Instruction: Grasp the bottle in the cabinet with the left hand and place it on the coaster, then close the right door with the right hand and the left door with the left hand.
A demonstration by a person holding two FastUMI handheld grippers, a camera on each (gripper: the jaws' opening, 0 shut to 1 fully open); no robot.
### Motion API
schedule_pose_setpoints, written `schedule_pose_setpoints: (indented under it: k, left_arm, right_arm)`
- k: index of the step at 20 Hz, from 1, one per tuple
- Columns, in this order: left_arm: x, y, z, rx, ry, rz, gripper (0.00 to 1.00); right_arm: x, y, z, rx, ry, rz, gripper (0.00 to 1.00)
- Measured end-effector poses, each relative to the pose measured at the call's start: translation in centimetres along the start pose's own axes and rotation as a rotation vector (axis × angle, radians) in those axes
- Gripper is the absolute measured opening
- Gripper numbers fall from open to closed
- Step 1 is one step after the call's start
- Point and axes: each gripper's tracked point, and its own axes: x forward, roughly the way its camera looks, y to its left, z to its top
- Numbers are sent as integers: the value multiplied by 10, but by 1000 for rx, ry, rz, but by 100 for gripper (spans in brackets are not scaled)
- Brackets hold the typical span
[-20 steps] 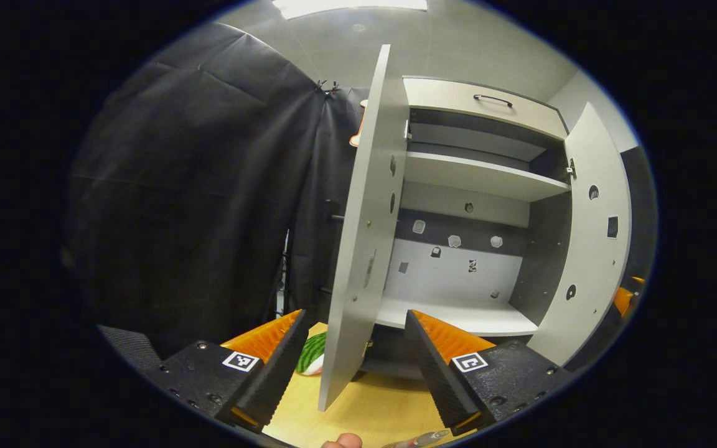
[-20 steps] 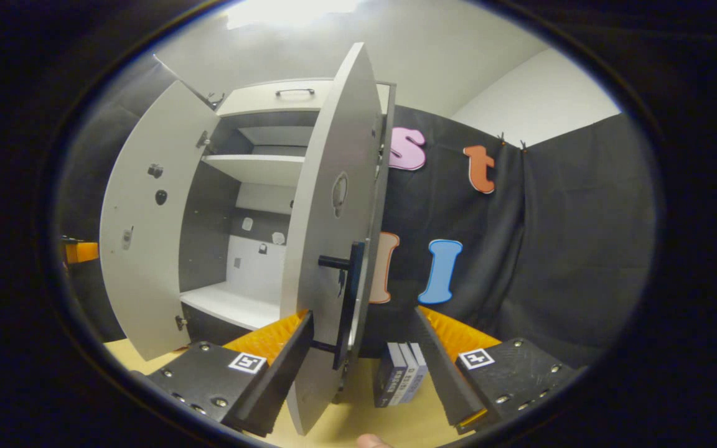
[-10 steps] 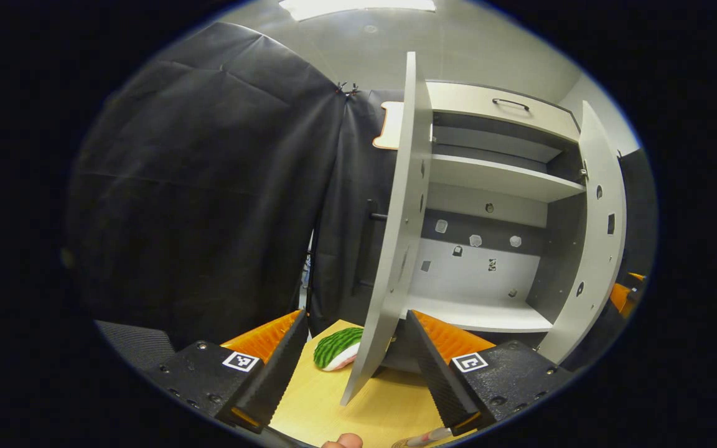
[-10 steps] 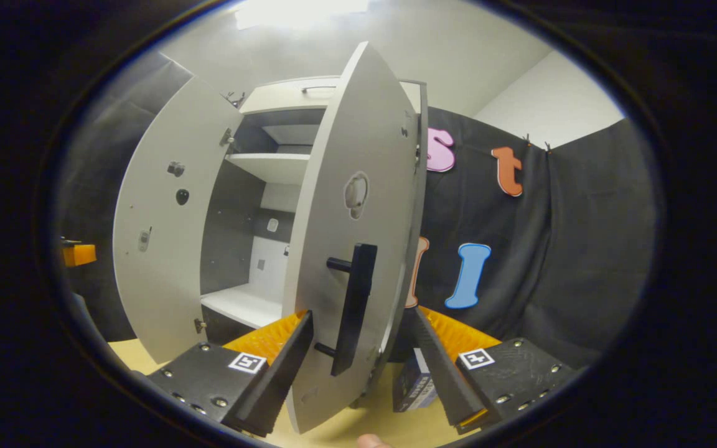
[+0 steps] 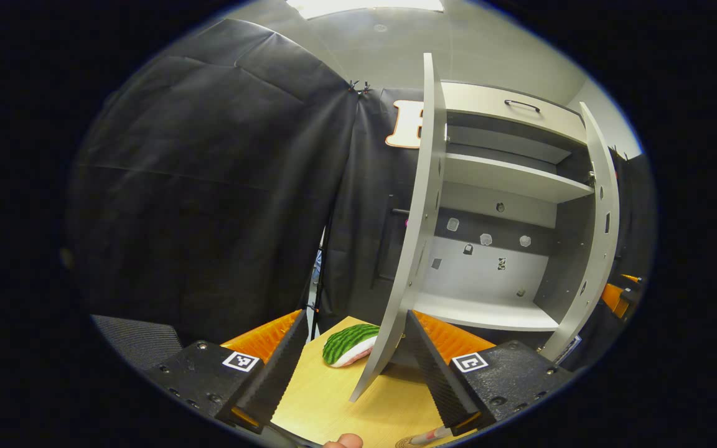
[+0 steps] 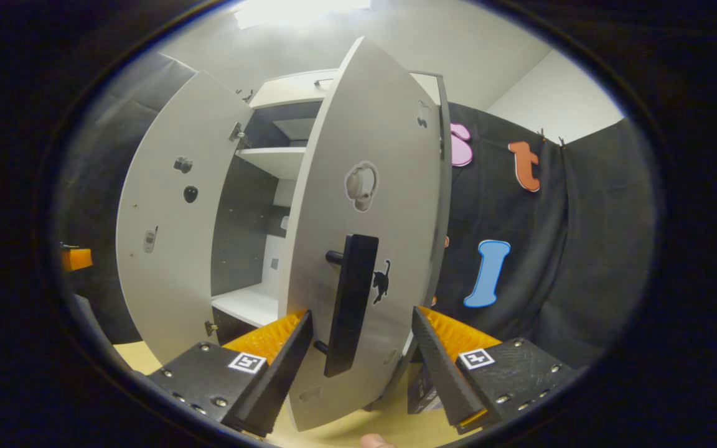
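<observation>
- The booth's black cloth wall (image 5: 209,186) stood behind a pale wooden table (image 5: 333,404) bearing a grey cabinet (image 5: 495,211).
- In the left gripper view, the left gripper (image 5: 354,367) was wide open and held nothing; the left door's (image 5: 417,236) edge rose between its fingers, whether touching, I cannot tell.
- A watermelon-slice toy (image 5: 349,343) lay on the table just beside that door's foot.
- The cabinet's lower shelf (image 5: 489,314) lay bare; where the bottle was, I cannot tell.
- In the right gripper view, the right gripper (image 6: 361,367) was likewise spread and gripped nothing.
- The right door (image 6: 365,205) stood partly shut, its black handle (image 6: 349,305) hanging between the fingers.
- Books (image 6: 424,392) stood near the right door's foot.
</observation>
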Motion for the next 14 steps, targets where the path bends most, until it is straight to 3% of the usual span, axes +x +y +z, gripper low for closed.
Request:
schedule_pose_setpoints:
  k: [2, 3, 4, 8, 13, 14]
  left_arm:
    - [1, 1, -2, -6, 5, 0, 97]
    - [3, 2, -3, -5, 6, 0, 93]
    - [4, 2, -5, -3, 7, 2, 97]
    - [8, 4, -4, -4, 7, 8, 93]
    - [12, 4, -6, 1, 10, 3, 93]
    - [12, 4, -6, 4, 9, 3, 97]
  right_arm:
    - [6, 18, -2, 7, 5, 24, 94]
    - [6, 24, -2, 12, 6, 33, 97]
    - [6, 28, -1, 13, 4, 39, 97]
    - [6, 36, -6, 3, 8, 59, 97]
    - [7, 37, -8, 26, 13, 60, 97]
    - [9, 37, -9, 27, 15, 58, 97]
